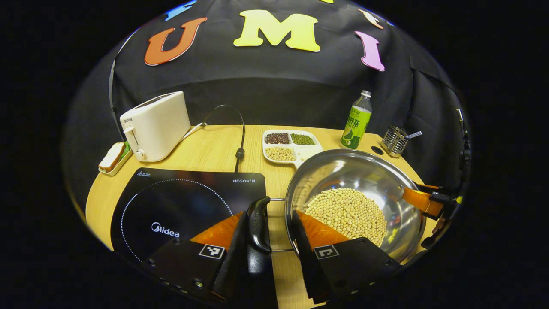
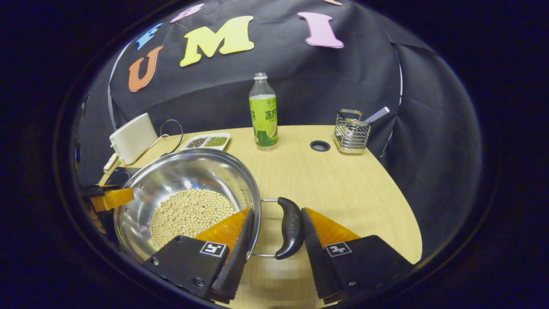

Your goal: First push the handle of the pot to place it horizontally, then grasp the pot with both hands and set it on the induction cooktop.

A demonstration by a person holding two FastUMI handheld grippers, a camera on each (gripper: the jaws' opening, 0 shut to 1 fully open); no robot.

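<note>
Currently both tools sit apart, left tool (image 1: pixel 270 246) straddling the pot's left handle (image 1: pixel 258 223) and right tool (image 2: pixel 274 240) the right handle (image 2: pixel 289 227), so pot (image 1: pixel 356 171) of soybeans (image 1: pixel 349 212) lifts level from worktop (image 2: pixel 343 180) to cooktop (image 1: pixel 180 201) at left.

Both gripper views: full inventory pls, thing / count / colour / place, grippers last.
pot: 1, steel, table right of cooktop, holds beige beans
pot handles: 2, black, one each side
induction cooktop: 1, black, front left
toaster: 1, white, back left
small tray: 1, beside toaster
divided dish: 1, white, behind pot
bottle: 1, green label, back
wire holder: 1, metal, back right
left gripper: open, fingers straddle left handle
right gripper: open, fingers straddle right handle
</note>
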